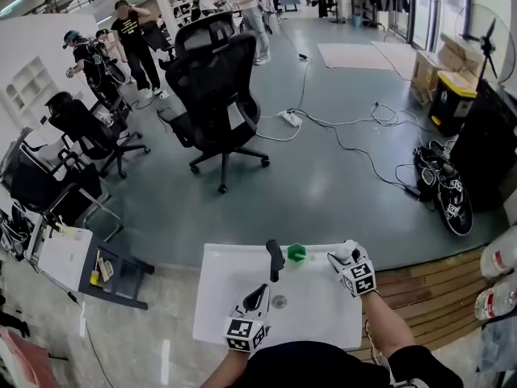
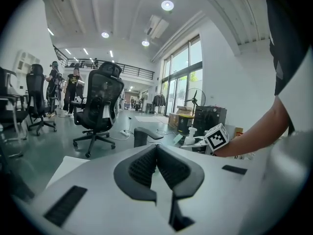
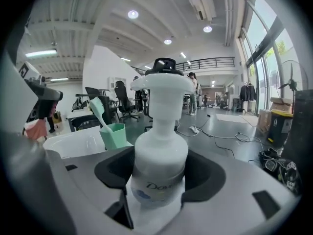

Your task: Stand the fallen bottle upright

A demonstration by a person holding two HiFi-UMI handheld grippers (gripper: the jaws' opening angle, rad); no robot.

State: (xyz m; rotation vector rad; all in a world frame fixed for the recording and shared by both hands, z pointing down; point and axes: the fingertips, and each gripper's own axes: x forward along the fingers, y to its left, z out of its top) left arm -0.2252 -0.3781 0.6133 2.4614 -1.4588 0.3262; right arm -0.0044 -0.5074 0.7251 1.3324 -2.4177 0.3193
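My right gripper (image 3: 157,179) is shut on a white pump bottle (image 3: 159,151), which stands upright between the jaws with its pump head on top. In the head view that gripper (image 1: 342,257) holds the bottle (image 1: 346,252) over the far right corner of the white washbasin top (image 1: 323,318). A green cup (image 1: 296,253) with a brush in it (image 3: 112,133) stands just left of the bottle. My left gripper (image 1: 259,292) hovers over the front left of the basin. Its jaws (image 2: 156,150) are shut with nothing between them.
A black faucet (image 1: 275,259) rises at the basin's far edge, left of the cup, and a round drain (image 1: 279,301) sits in the middle. Beyond are office chairs (image 1: 214,87), floor cables (image 1: 355,140) and several people. A wooden platform (image 1: 420,297) lies to the right.
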